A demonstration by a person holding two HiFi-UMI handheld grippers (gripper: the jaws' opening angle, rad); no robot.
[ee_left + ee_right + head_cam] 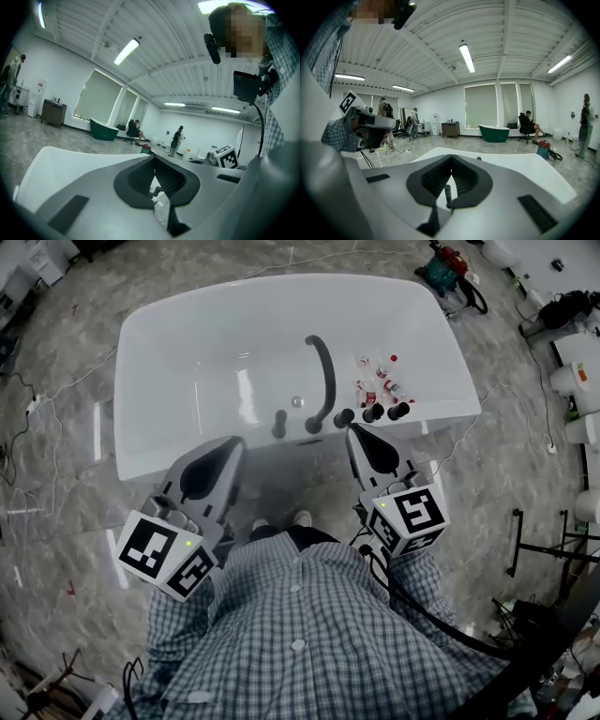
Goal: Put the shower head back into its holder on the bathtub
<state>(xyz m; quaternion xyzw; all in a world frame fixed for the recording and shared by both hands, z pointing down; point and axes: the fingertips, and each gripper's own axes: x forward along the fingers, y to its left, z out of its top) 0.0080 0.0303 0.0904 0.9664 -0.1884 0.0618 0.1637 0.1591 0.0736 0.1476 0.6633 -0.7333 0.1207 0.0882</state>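
A white bathtub (187, 352) lies below me in the head view. On its near rim stand black fittings: a short upright post (279, 423), several knobs (373, 412), and a long curved black piece (325, 381) reaching into the tub. I cannot tell which of them is the shower head. My left gripper (232, 442) hovers just short of the near rim, shut and empty. My right gripper (353, 431) is shut and empty too, its tip close to the knobs. In the left gripper view the left gripper (153, 160) has its jaws met. Below the right gripper's (451, 158) met tips, a thin black post (447, 194) shows.
Several small red-and-white bottles (380, 381) lie in the tub at the right end, near the drain (297, 401). Cables run over the marble floor (56, 474). Black stands (544, 549) are at the right. A green tub (493, 132) and seated and standing people are far off.
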